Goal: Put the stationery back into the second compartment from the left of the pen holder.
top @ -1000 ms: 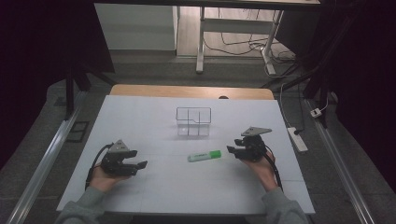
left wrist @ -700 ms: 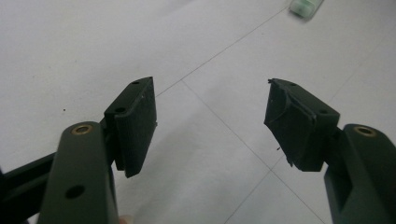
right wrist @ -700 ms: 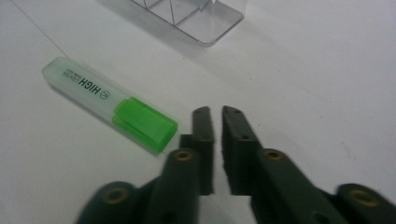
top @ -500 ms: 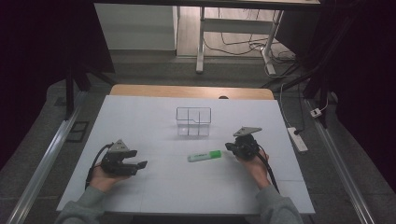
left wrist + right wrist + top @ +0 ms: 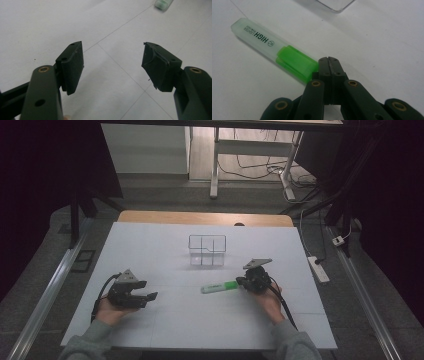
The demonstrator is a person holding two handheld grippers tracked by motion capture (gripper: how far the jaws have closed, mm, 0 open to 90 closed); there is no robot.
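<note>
On the white table (image 5: 165, 320), a green highlighter (image 5: 220, 287) is lying flat, its green end being touched by the tips of the right gripper (image 5: 328, 62), whose jaws are being kept clenched on nothing. Its far end is being cut off in the left gripper view, where the left gripper (image 5: 112, 65) is being held released.

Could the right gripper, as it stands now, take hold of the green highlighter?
Probably not yet: the right gripper is shut, its jaws pressed together against the end of the highlighter, not around it. Nothing else blocks it; it would need to open first.
</note>
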